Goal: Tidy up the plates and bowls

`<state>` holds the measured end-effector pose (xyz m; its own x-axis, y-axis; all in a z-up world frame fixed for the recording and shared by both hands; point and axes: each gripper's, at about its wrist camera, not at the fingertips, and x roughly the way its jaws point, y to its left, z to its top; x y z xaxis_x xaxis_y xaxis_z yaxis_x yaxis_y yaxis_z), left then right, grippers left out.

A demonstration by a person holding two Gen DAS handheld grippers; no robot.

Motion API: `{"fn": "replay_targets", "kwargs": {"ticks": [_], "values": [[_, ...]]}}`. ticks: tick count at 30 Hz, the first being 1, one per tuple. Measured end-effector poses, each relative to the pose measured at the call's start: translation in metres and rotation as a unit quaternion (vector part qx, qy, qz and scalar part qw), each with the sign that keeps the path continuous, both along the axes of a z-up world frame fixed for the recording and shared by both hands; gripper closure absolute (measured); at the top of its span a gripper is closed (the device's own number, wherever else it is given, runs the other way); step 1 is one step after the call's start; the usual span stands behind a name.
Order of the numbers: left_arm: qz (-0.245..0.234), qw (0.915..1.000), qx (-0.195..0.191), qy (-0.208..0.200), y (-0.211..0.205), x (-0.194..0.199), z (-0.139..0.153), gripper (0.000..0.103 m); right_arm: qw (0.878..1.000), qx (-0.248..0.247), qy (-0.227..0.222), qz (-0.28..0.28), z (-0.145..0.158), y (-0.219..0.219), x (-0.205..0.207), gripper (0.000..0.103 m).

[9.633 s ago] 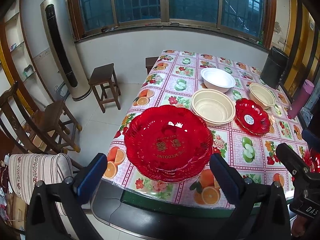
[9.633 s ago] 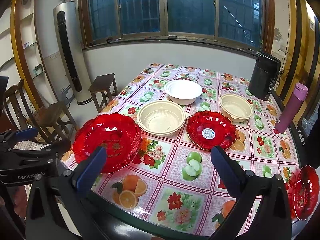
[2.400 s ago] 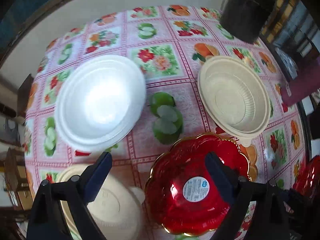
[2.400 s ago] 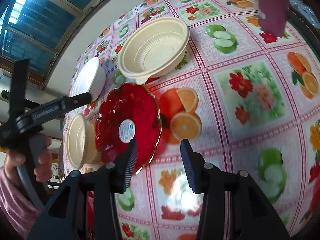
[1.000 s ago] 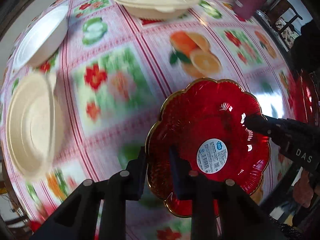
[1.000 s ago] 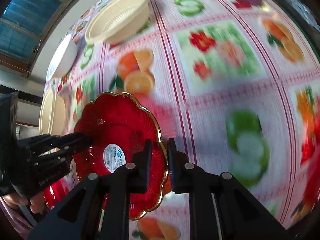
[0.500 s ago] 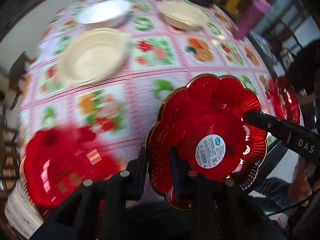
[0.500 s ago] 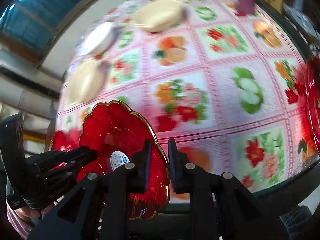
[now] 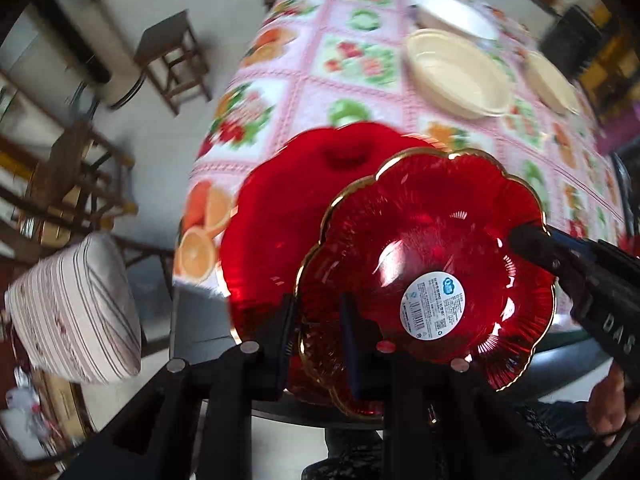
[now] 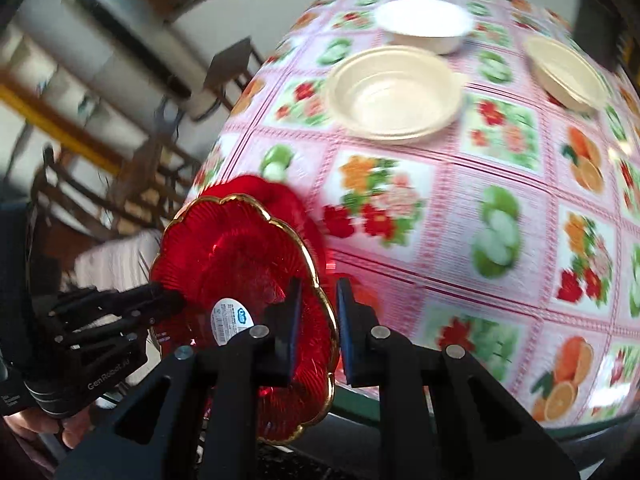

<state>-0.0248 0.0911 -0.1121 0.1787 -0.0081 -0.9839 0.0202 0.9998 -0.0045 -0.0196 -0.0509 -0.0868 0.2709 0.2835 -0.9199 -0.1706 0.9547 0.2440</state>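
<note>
Table [image 10: 460,216], fruit-print cloth: cream bowl [image 10: 394,94] mid-table; large red plate [image 9: 288,216] at its near corner. Gilt-rimmed red dish [image 9: 428,276] held above that plate, rim pinched by left gripper [image 9: 318,328] and right gripper [image 10: 316,312].

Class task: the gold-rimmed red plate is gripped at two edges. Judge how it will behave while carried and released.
The gold-rimmed red plate probably stays stiff: pinched only at its rim by the left gripper and right gripper, it shows no sag. Its glossy ribbed surface looks slippery, so it may slide. Released over the large red plate, it likely nests.
</note>
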Motion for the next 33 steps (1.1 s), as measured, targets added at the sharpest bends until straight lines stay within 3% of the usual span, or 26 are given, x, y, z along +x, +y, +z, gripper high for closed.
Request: {"fn": "replay_targets", "kwargs": {"ticks": [5,8,12,15,20,26,33], "values": [[0.044,0.9978,0.047,-0.018,0.02,0.0,-0.008,0.073,0.997,-0.062,-0.039,0.034,-0.004,0.025,0.003,0.085],[0.054,0.9953,0.068,-0.043,0.029,-0.003,0.0,0.06,0.995,-0.064,-0.072,0.031,0.006,0.012,0.0,0.083],[0.042,0.9944,0.066,-0.071,0.02,-0.002,0.019,0.052,0.992,-0.066,-0.106,-0.009,0.014,-0.025,-0.008,0.078],[0.015,0.9949,0.051,-0.086,0.003,0.004,0.027,0.043,0.993,-0.067,-0.088,-0.049,0.004,-0.057,-0.011,0.078],[-0.014,0.9947,0.049,-0.089,-0.022,0.028,0.031,0.038,0.991,-0.056,-0.069,-0.1,-0.005,-0.097,-0.018,0.078],[-0.006,0.9953,0.039,-0.088,-0.034,0.059,0.036,0.036,0.988,-0.053,-0.059,-0.129,-0.01,-0.128,-0.014,0.078],[0.022,0.9956,0.033,-0.085,-0.036,0.093,0.032,0.035,0.99,-0.049,-0.055,-0.122,-0.008,-0.143,0.012,0.078]]}}
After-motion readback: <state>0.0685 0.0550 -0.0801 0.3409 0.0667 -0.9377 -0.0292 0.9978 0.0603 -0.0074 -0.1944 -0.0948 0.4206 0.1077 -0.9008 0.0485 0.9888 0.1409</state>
